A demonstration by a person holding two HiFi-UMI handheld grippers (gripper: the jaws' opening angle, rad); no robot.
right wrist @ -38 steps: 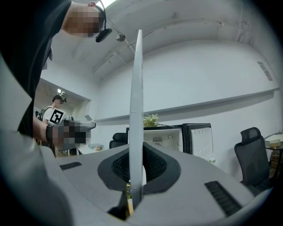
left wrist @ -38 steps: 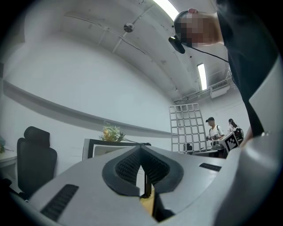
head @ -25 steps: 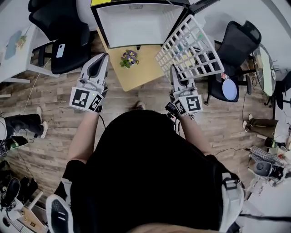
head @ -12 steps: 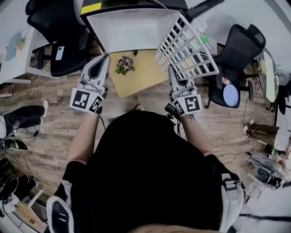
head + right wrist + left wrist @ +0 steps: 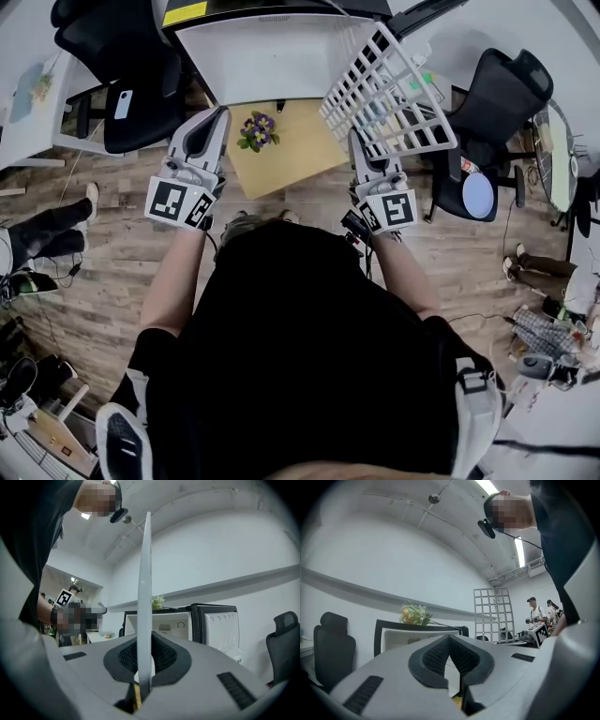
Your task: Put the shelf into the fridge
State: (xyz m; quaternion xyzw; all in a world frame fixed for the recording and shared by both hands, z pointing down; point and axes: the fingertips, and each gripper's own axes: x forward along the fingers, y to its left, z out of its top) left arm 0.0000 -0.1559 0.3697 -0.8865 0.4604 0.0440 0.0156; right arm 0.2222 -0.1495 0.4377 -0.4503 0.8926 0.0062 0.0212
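Seen from the head camera, a person in a black top stands facing an open fridge with a white interior. A low wooden bench with a small bunch of flowers on it lies between the person and the fridge.

The right hand-held gripper is clamped on the lower edge of a white wire shelf. It holds the shelf up on edge, tilted, in front of the right side of the fridge opening. The left hand-held gripper has its jaws closed with nothing between them. It hangs over the left edge of the bench, well apart from the shelf.

Compared with a second ago, the shelf has risen slightly and now overlaps the fridge's right edge a little more. The approach looks under way, but the shelf is not yet inside and would probably have to be laid flat first.
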